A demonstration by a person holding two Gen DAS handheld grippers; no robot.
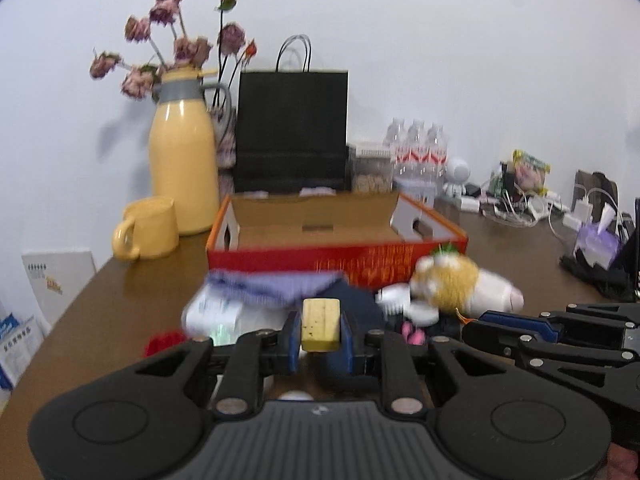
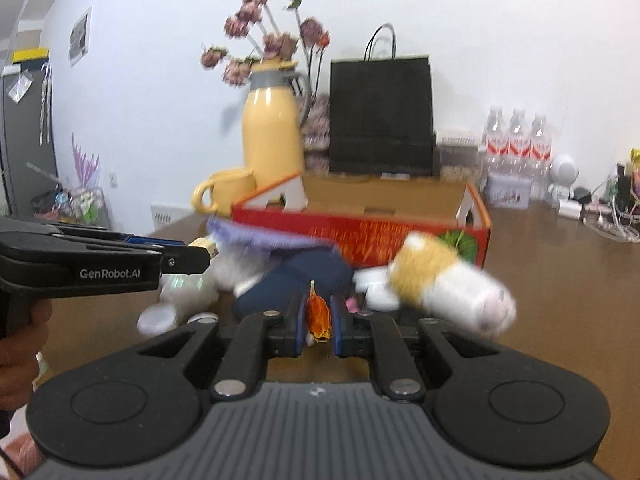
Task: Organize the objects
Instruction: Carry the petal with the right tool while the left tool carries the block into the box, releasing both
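Note:
My left gripper is shut on a small yellow block, held above the table in front of the open red cardboard box. It shows from the side in the right wrist view. My right gripper is shut on a small orange item, also in front of the box. Between grippers and box lies a pile: a purple cloth, a dark blue item, and a yellow and white plush toy, also in the right wrist view.
A yellow jug with dried flowers, a yellow mug and a black paper bag stand behind the box. Water bottles, chargers and cables fill the back right. The table's left edge is close.

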